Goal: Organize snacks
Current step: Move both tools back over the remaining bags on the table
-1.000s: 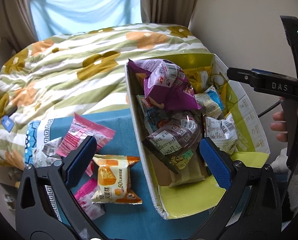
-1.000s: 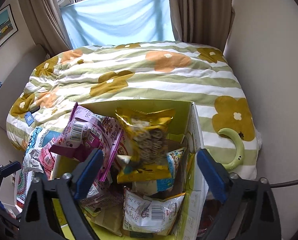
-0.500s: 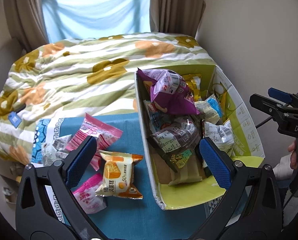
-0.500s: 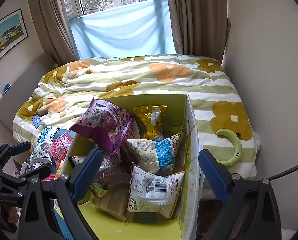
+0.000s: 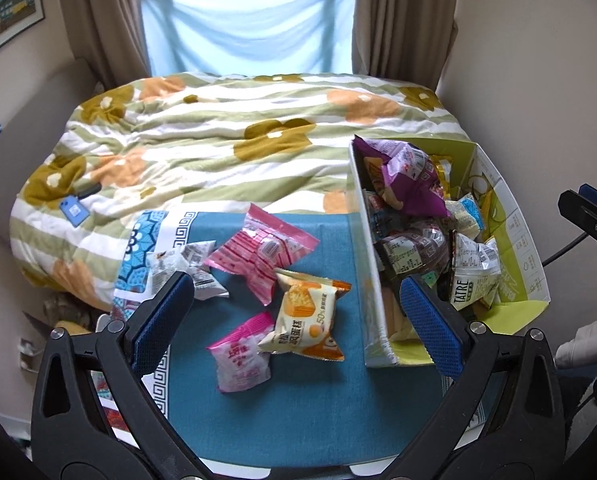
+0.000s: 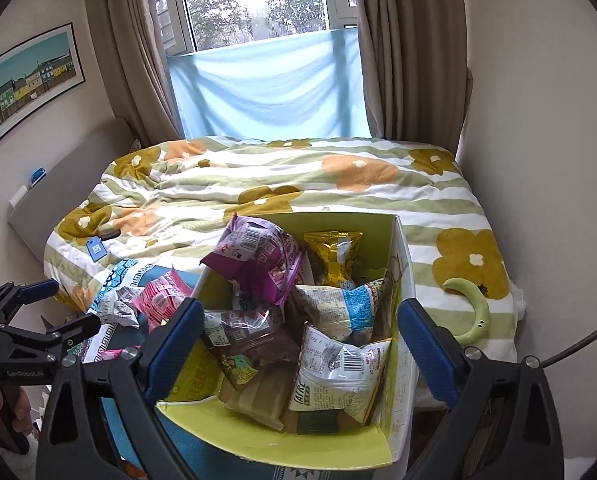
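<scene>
A yellow-green cardboard box (image 5: 510, 236) (image 6: 402, 264) stands on a blue cloth (image 5: 298, 408), full of snack packs, with a purple bag (image 5: 410, 180) (image 6: 258, 260) on top. Loose on the cloth lie an orange cake pack (image 5: 306, 316), a small pink pack (image 5: 240, 354), a large pink pack (image 5: 260, 258) and a white crumpled pack (image 5: 186, 268). My left gripper (image 5: 294, 324) is open and empty above the loose packs. My right gripper (image 6: 298, 348) is open and empty above the box.
The cloth lies on a table at the foot of a bed with a flowered striped quilt (image 5: 218, 152). A green crescent object (image 6: 474, 312) lies on the quilt to the right of the box. Walls close in on the right.
Both grippers have pulled back and up, so more of the room shows. A yellow bag that was close to the right gripper now rests at the back of the box.
</scene>
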A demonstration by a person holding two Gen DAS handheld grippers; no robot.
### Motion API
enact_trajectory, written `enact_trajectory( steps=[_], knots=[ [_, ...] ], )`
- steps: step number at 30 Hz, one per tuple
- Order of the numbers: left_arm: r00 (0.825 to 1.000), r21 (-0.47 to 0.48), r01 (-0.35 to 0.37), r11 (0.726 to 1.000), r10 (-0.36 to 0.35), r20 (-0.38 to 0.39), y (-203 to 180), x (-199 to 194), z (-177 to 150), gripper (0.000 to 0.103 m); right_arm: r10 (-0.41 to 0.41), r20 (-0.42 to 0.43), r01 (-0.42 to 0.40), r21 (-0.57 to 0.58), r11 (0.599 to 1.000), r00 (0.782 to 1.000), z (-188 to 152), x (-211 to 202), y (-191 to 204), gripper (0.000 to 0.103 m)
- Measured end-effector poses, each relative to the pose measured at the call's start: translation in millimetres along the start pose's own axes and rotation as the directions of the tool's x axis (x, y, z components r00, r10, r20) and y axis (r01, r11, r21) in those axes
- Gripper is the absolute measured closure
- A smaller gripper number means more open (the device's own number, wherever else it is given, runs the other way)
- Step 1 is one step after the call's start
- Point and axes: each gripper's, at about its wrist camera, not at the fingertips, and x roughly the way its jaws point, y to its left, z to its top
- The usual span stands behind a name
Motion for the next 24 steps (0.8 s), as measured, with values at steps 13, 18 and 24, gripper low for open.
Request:
enact_trajectory(
  steps=[13, 18, 24],
  knots=[
    [1.0, -0.017, 0.027, 0.999, -0.027, -0.003, 153, -9, -21, 0.001, -0.022, 0.044, 0.02, 0.062, 0.998, 0.999, -9, -3, 109, 0.006],
    [0.997, 0.025, 0.072, 0.997, -0.071, -0.03, 199, 8, -22, 0.001, -0.045, 0.016, 0.043, 0.11, 0.993, 0.999, -19, 15, 159, 0.006],
    [0.985, 0.127, 0.154, 0.98, -0.142, -0.101, 226, 50, -15, 0.001, -0.089, -0.024, 0.091, 0.163, 0.982, 0.996, -40, 39, 207, 0.006]
  ],
)
